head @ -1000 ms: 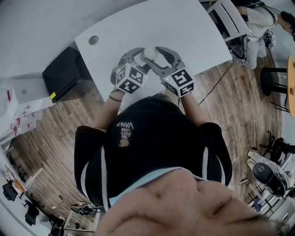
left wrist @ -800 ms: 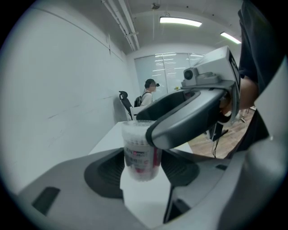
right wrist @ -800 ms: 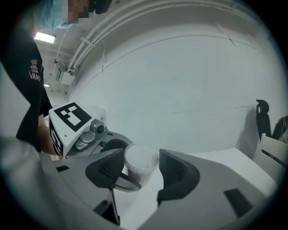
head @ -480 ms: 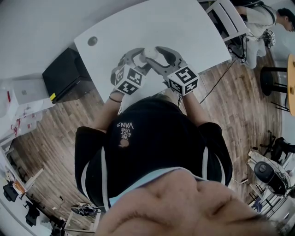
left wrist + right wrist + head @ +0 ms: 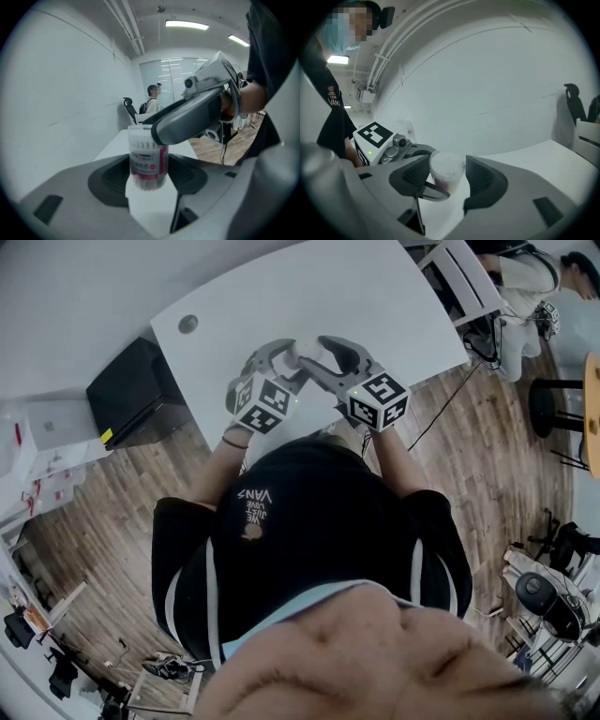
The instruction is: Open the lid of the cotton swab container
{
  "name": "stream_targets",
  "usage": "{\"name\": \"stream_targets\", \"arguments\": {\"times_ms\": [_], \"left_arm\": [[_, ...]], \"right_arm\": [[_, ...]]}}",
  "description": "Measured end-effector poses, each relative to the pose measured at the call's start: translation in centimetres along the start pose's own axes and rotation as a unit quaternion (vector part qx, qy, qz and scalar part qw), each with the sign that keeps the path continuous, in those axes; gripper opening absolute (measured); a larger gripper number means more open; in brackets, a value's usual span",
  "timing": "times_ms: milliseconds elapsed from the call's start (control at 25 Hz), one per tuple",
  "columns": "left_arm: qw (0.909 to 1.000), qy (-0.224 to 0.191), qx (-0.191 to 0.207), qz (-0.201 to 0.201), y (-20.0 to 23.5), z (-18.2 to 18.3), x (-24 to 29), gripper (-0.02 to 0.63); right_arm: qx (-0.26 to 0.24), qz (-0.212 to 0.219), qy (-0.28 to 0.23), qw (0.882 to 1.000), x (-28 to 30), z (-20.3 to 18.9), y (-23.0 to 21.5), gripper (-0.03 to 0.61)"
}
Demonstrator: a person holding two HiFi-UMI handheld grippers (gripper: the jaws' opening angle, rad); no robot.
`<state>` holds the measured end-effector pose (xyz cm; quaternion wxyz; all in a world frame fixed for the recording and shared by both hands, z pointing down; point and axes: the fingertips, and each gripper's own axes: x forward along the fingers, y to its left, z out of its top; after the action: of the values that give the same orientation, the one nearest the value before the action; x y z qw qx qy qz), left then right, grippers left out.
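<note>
Left gripper view shows the container point(image 5: 148, 159) upright between your left fingers point(image 5: 110, 176). Their dark pads are drawn in against its lower body on both sides, so your left gripper point(image 5: 148, 174) has it pinned where it stands on the desk point(image 5: 151, 213). One of your right fingers point(image 5: 187, 119) crosses just above those pads, at the level of the cap.

Right gripper view shows your right gripper point(image 5: 446, 177) narrowed to the width of the lid point(image 5: 446, 165). The frosted top sits squarely between the two pads, and both appear to touch its rim. Below them, a left finger curls round the body.

From the head view, the two sets of fingers meet tip to tip around the container, close to the near edge of the desk.

As for progress, I judge that both grasps are made: body braced low, cap held high. The opening itself is not yet done. The lid sits flush and level on the container, with no gap that I can see. What remains is to part the lid from the body while your left fingers keep the container from lifting or turning. Whether it pulls off or twists off cannot be told from here.
</note>
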<state>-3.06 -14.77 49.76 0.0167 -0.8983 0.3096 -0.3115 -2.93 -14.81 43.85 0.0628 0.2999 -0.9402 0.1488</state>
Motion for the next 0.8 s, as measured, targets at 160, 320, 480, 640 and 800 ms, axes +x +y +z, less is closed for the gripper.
{"name": "stream_targets", "arguments": {"times_ms": [160,320,480,640,800], "left_arm": [[1.0,0.001,-0.001,0.003,0.0,-0.3,-0.3,0.256],[1.0,-0.006,-0.003,0.004,0.1,0.0,-0.3,0.256],[0.9998,-0.019,-0.009,0.005,0.0,0.5,-0.4,0.256],[0.9995,-0.031,-0.01,0.003,0.0,1.2,-0.4,0.256],[0.9992,-0.039,-0.012,0.001,-0.1,1.5,-0.5,0.256]], "right_arm": [[0.016,0.01,-0.007,1.0,0.0,0.1,0.3,0.249],[0.022,0.014,-0.012,1.0,-0.1,0.3,0.2,0.249],[0.025,0.01,-0.024,0.999,-0.5,0.7,0.1,0.249],[0.043,0.015,-0.046,0.998,-1.2,1.4,-0.2,0.249],[0.073,0.026,-0.065,0.995,-1.6,1.9,-0.3,0.249]]}}
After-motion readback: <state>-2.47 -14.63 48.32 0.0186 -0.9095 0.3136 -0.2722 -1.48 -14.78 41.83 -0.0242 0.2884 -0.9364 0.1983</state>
